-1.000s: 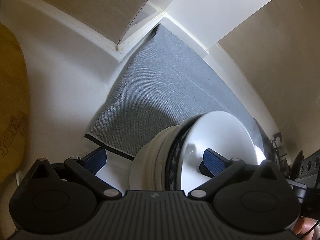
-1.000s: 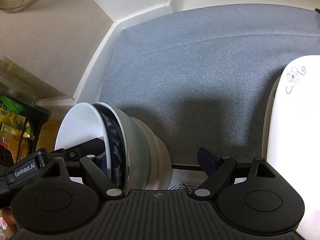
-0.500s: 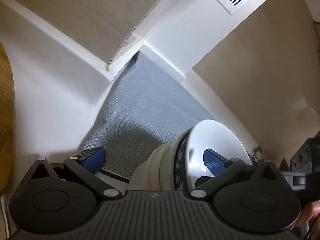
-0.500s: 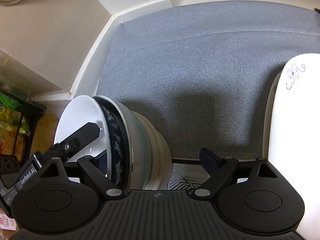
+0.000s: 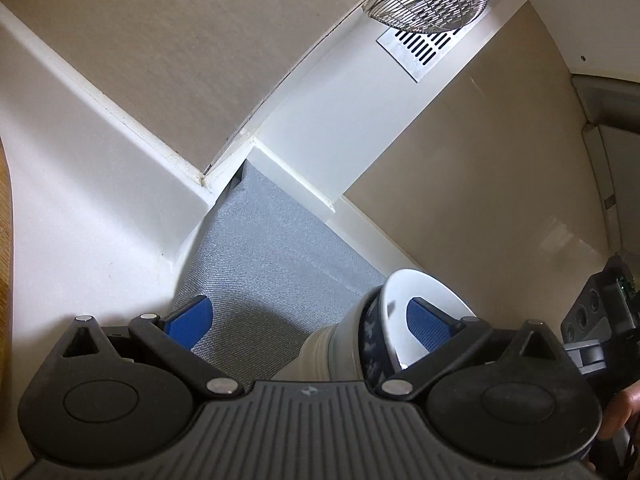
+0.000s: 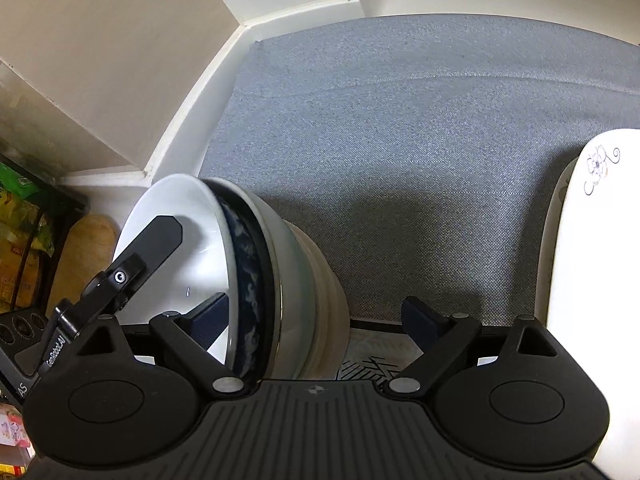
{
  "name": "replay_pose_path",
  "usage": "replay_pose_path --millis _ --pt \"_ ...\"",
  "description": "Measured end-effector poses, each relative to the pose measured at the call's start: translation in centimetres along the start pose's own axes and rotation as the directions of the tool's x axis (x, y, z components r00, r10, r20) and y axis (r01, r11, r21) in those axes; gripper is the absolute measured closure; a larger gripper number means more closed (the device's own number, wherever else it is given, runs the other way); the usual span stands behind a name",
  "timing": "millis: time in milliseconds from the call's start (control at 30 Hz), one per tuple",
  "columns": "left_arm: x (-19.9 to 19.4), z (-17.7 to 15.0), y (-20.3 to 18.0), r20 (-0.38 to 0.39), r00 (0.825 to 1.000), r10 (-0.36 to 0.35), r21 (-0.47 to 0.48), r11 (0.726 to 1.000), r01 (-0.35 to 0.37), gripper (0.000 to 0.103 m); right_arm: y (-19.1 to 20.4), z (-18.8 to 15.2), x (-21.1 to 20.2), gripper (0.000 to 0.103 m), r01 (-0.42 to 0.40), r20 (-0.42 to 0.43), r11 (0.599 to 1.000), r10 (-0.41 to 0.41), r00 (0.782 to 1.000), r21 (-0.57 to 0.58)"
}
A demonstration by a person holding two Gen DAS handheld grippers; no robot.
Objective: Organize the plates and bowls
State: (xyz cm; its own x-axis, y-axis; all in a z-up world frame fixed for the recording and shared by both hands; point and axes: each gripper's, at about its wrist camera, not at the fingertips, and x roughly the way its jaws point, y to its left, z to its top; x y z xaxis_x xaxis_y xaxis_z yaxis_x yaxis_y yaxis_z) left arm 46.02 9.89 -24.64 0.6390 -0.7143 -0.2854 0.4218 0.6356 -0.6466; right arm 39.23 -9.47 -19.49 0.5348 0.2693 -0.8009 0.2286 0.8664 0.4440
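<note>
A stack of nested bowls [image 6: 292, 280] lies on its side on a grey mat [image 6: 420, 140]: a white bowl [image 5: 424, 292] innermost, then a dark blue patterned one, then pale ones. My right gripper [image 6: 316, 320] stands open astride the stack, its left finger inside the white bowl, its right finger clear of the stack's base. My left gripper [image 5: 308, 320] is open too; its right finger sits inside the white bowl, its left finger over the mat. That inner finger [image 6: 156, 236] also shows in the right wrist view. A white flowered plate [image 6: 592, 240] stands at the right.
White walls close the mat's far corner [image 5: 248, 152]. A wire basket [image 5: 432, 0] and a slotted vent [image 5: 436, 44] are high on the wall. A wooden board [image 6: 84, 248] and packets [image 6: 20, 208] lie left of the bowls. A hand [image 5: 616, 412] holds the right gripper.
My left gripper has tilted upward, so the wall, vent and wire basket have come into view and the bowls have sunk lower right. Its finger has reached further across the white bowl.
</note>
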Motion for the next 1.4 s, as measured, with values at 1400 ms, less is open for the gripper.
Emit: replay_pose_path --millis 1400 --pt "-2.7 -1.6 7.9 0.233 0.943 -0.238 -0.218 0.932 0.29 0.0 0.2 0.2 0.7 0.008 -0.008 -0.017 1.0 0.008 1.0 -0.01"
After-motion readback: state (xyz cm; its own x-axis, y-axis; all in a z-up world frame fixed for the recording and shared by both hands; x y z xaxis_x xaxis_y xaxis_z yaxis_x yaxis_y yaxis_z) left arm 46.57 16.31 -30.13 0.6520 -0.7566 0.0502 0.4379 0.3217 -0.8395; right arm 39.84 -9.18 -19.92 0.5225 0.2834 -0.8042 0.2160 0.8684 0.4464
